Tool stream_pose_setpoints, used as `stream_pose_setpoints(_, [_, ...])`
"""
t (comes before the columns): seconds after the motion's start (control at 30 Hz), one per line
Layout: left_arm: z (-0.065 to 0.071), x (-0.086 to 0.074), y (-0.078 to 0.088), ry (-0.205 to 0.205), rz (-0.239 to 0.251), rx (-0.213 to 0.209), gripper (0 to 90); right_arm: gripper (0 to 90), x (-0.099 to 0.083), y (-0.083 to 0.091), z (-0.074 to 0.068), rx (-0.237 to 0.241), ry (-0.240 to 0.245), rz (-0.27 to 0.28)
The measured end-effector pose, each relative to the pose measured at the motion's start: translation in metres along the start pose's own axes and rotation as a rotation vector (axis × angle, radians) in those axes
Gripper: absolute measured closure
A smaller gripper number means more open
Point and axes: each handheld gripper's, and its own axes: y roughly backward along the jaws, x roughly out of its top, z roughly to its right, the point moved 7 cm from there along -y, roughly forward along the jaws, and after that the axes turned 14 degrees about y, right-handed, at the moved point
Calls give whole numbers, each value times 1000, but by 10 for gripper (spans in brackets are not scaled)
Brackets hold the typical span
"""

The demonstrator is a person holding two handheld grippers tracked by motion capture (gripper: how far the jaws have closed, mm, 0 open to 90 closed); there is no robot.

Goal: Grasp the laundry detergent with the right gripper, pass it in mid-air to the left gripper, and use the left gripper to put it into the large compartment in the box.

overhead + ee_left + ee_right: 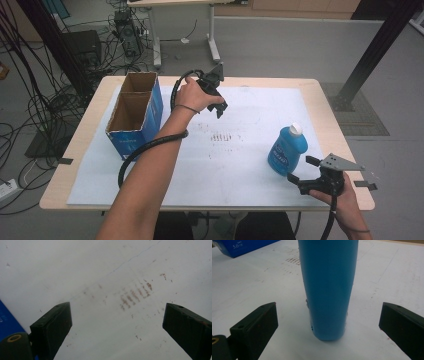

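Blue bottle [328, 287] is stood upright, dead ahead between the wide-open jaws of the right claw [303, 175]; left claw [220, 105], also wide, is held farther off.

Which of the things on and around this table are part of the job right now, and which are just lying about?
In the job:
- blue bottle, standing upright with a white cap
- right gripper, open, jaws either side of the bottle, apart from it
- left gripper, open, above the white table cover

Lying about:
- open blue cardboard box, at the table's left
- cables on the floor
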Motion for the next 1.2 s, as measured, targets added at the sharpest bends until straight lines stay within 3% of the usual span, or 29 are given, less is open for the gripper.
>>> stream_pose_setpoints(0.4, [1,1,3,-4,9,1,92,15,0,-12,-2,-18,23,18])
stream_pose_setpoints(1.2, [-4,2,5,7,11,-11,91,12,-5,-35,-6,-37,24,45])
